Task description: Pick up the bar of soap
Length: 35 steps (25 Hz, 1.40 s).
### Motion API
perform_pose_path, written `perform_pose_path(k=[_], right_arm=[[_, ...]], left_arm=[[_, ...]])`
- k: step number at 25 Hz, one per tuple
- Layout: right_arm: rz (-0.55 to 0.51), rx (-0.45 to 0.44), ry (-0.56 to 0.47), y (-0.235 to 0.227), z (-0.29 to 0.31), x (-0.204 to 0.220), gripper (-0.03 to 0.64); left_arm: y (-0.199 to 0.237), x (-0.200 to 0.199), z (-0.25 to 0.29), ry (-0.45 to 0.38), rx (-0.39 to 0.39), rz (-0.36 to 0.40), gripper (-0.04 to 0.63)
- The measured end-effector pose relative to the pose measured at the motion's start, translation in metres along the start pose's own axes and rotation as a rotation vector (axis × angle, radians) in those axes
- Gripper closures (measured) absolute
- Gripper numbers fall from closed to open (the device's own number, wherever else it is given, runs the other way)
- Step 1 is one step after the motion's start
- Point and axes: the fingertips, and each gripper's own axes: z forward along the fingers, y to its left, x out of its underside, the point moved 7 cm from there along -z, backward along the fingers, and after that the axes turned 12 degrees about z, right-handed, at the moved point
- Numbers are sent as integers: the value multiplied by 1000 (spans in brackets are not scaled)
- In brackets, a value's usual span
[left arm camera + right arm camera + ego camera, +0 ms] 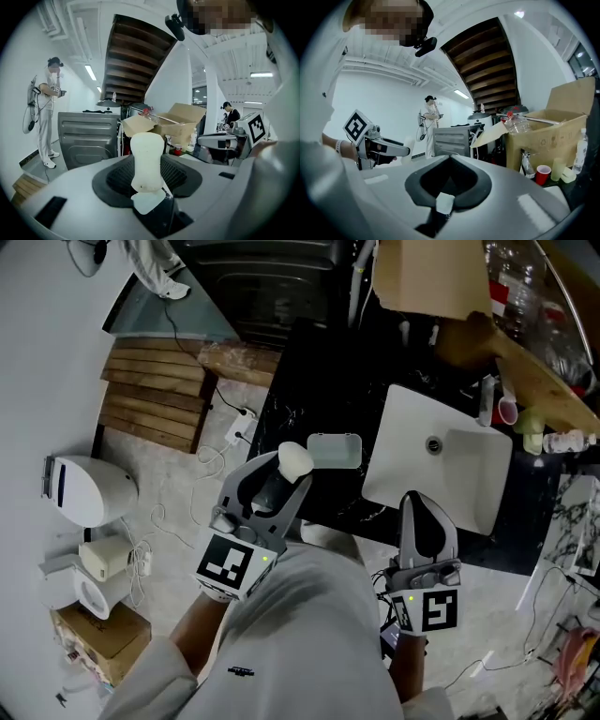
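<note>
While near dish (pixel 345 452), soap (pixel 296 457) in gripper (pixel 290 472).

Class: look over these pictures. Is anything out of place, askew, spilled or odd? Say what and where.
Nothing is spilled or broken. The soap is clamped upright in the left tool, near the empty dish. Odd for a washstand: a cardboard box stands by the sink, and cables trail loose over the floor.

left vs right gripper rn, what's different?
The left gripper is shut on the white bar of soap; the right gripper is shut on nothing. In the head view the left gripper leans toward the pale soap dish, while the right gripper points straight at the white sink. Both are grey and carry marker cubes.
</note>
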Motion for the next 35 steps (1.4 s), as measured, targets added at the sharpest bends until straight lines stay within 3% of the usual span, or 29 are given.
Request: perform_pose_path(k=[13, 18, 25, 30, 35], right_arm=[[-49, 15, -25, -2, -15, -26, 609], [13, 6, -48, -2, -16, -32, 607], [-23, -26, -24, 2, -7, -38, 607], [-63, -98, 10, 9, 0, -36, 607], [-82, -88, 8, 15, 4, -35, 607]], left_arm=[[2, -10, -38, -74, -60, -46, 417], [9, -13, -49, -85, -83, -53, 417], [13, -11, -55, -85, -91, -50, 417], [12, -9, -56, -86, -89, -54, 417], [12, -9, -55, -87, -81, -59, 417]])
